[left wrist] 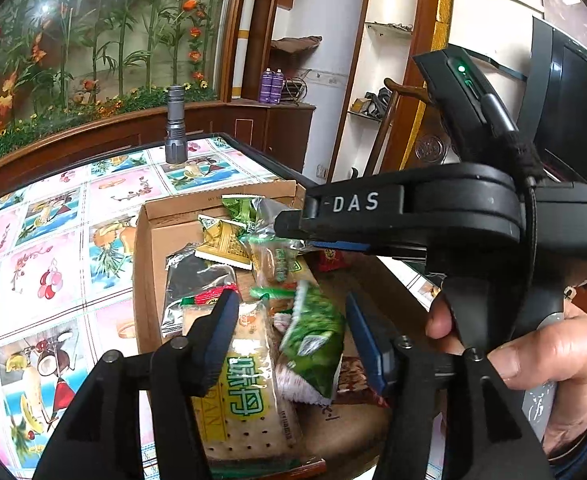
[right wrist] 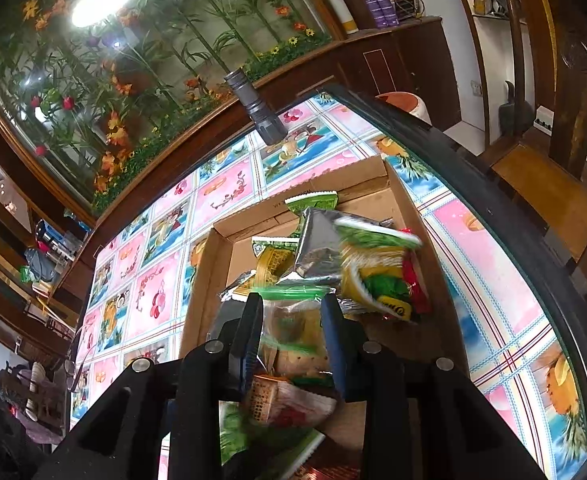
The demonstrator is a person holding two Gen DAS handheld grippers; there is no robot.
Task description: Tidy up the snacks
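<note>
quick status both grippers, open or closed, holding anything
left gripper: open, a green snack packet loose between its jaws
right gripper: shut on a clear cracker packet

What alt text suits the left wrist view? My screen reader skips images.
Open left gripper hovers over a brown cardboard box of snack packets on a fruit-patterned tablecloth; a blurred green packet lies between its jaws.
</note>
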